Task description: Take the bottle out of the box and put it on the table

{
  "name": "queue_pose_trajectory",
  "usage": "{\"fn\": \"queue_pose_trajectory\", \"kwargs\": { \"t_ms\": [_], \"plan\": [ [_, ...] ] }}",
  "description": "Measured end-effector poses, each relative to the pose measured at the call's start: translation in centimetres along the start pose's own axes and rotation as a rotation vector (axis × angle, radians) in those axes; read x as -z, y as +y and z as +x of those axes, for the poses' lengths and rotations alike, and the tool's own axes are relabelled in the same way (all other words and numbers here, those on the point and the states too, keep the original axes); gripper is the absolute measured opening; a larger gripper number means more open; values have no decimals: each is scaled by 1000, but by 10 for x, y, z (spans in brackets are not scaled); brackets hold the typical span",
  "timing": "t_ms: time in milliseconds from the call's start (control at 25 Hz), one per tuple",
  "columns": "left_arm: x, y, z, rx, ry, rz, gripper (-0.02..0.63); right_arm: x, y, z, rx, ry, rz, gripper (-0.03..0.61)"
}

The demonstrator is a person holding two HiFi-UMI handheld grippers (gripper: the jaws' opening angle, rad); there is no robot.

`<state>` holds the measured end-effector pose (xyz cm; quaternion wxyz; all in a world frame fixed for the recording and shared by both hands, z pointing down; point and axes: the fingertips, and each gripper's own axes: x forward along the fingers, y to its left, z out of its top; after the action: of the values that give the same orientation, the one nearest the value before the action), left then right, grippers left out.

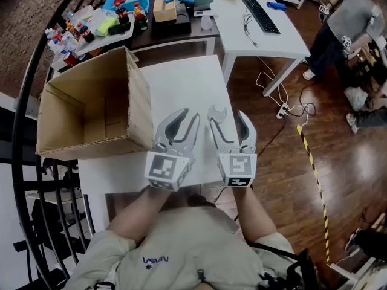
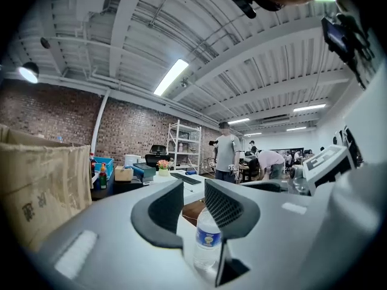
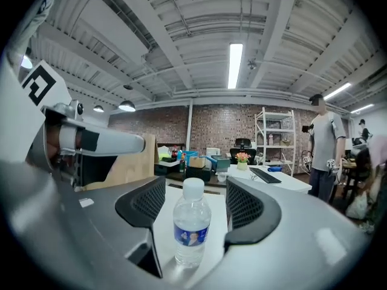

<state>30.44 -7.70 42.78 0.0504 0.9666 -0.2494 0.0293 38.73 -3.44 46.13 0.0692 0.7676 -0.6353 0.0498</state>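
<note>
1. Bottle [image 3: 192, 222] is out of the box [image 1: 91, 110], upright on the white surface [image 1: 181, 83]; task looks finished.
2. Right gripper [image 3: 193, 192] jaws apart around it, untouching; left gripper [image 2: 193, 189] apart, empty.

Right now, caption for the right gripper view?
Water bottle stands upright on the white table between the right gripper's open jaws, untouched.

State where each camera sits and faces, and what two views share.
Head view: on the person's head, facing steeply down at white table, brown cardboard box, forearms, left gripper, right gripper.
Left gripper view: on that gripper, facing across the room past its open jaws.
Right gripper view: likewise; clear plastic bottle stands between its open jaws.
Shared: both gripper views show that bottle.
</note>
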Motion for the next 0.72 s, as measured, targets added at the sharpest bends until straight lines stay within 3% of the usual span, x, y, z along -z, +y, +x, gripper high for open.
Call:
{"fn": "queue_pose_trajectory", "kwargs": {
  "t_ms": [200,480,720],
  "plan": [
    [-24,-1,-24,-47,-29,-19,87,-48,1,-23,36,-63,39,204],
    [-80,-12,-69,-31,-137,-4,87,-94,50,-43,-10,-98,59,176],
    [-103,17,-134,-84,-190,9,87,-110,106,-55,-53,-128,42,161]
  ]
}}
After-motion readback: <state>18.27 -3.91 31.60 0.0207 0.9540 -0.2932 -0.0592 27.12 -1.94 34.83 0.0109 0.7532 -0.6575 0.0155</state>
